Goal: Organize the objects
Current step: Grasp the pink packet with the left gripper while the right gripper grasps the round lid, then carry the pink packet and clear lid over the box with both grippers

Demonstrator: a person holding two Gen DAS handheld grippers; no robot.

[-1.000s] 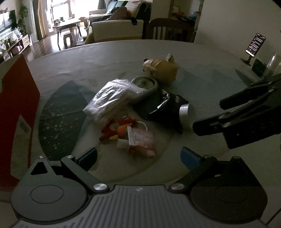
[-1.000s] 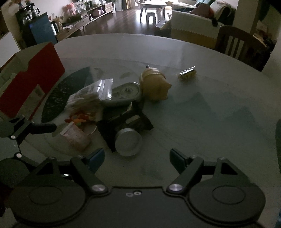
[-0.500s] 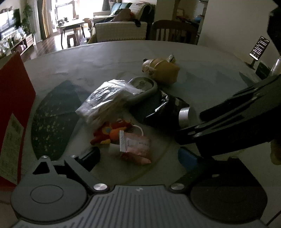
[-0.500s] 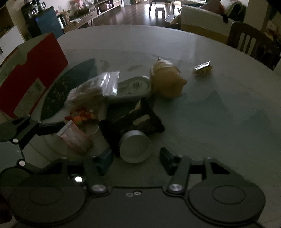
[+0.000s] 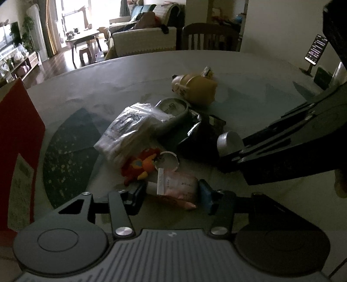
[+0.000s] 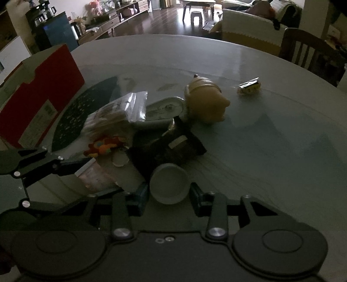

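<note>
Left gripper is closed around the pink packet at the near edge of the pile on the round table. Right gripper is narrowed around the grey round lid, touching the black pouch; firm contact cannot be told.

Dim rm, sofa, bright window

Dark print on clear plastic bag, white label on red box, both illegible
</note>
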